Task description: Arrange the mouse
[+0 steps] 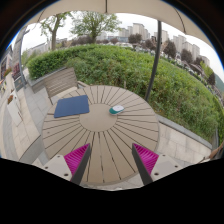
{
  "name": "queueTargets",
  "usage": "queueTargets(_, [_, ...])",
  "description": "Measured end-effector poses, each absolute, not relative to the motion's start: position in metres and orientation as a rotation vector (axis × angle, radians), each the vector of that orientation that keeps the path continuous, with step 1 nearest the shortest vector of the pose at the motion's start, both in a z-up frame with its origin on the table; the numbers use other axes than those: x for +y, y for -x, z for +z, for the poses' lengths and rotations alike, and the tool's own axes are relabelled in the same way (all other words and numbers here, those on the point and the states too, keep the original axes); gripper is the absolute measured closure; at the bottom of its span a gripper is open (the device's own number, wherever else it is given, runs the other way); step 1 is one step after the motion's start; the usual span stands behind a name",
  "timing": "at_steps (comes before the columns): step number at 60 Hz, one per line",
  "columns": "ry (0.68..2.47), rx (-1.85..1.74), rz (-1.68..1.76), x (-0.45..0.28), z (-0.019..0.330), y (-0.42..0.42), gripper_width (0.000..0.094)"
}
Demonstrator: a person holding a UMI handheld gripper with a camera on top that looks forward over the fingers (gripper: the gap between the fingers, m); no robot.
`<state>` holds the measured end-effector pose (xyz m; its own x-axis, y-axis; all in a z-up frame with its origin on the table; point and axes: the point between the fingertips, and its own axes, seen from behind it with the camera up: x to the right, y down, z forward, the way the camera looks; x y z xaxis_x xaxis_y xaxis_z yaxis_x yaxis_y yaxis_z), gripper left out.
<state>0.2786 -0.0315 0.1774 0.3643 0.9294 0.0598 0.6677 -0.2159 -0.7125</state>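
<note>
Two fingers (109, 160) are spread wide and hold nothing, likely ready to grab. Beyond them, the small mouse (117, 109) sits on the round wooden worktop (100, 135), near the blue pad (71, 106).

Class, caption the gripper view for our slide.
Open tool above a round slatted table bearing a mouse and blue mat.

The mouse (117, 109) on the worktop (100, 135) is rendered too small for buttons or orientation to be determined. The worktop's near edge is concealed behind the fingers (78, 157). The umbrella pole (154, 62) is cut off at its top.
</note>
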Motion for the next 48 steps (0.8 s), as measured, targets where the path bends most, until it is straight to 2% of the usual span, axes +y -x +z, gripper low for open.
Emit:
queueTargets(7, [1.965, -1.352, 0.519, -0.020, 0.178, -0.274, 0.0083])
queueTargets(28, [1.852, -1.287, 0.629, 0.008, 0.136, -0.204, 0.0084])
queueTargets(48, [1.828, -1.292, 0.644, 0.048, 0.063, -0.115, 0.0083])
